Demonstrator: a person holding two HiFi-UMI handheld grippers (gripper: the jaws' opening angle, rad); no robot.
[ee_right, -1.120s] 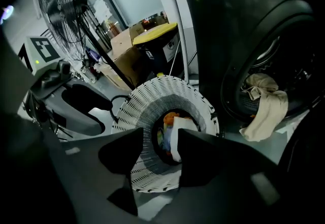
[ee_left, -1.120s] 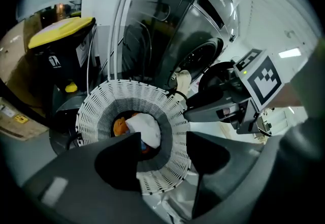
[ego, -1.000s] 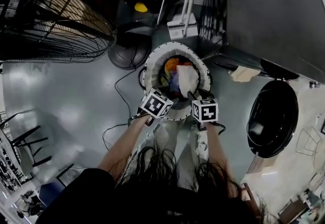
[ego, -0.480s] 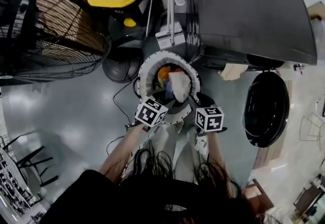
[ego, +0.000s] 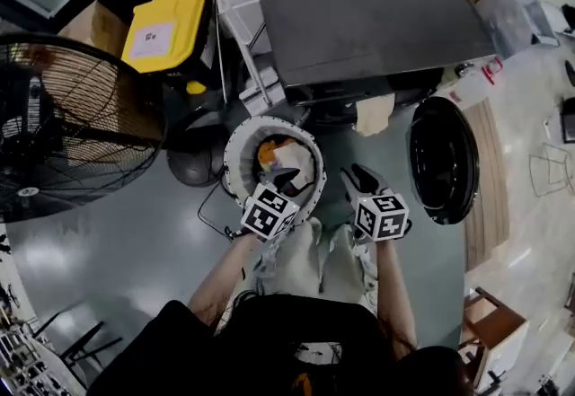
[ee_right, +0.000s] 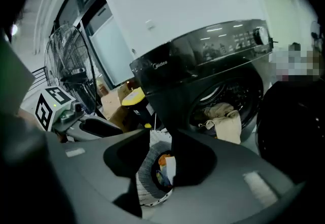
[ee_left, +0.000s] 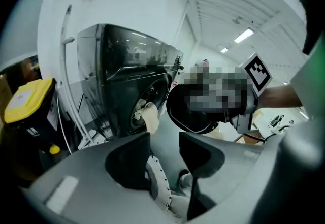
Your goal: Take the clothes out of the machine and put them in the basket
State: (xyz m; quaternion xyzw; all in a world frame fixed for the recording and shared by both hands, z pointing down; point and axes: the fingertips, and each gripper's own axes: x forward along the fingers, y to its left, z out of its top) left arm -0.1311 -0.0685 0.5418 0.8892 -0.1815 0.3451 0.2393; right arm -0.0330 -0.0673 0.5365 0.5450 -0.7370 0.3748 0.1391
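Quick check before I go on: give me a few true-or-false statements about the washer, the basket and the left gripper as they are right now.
1. The washer door is open. True.
2. The basket is empty. False: clothes, orange and white among them, lie in it.
3. A pale cloth hangs out of the washer at its opening. True.
4. The left gripper grips a garment. False: its jaws stand apart with nothing between them.
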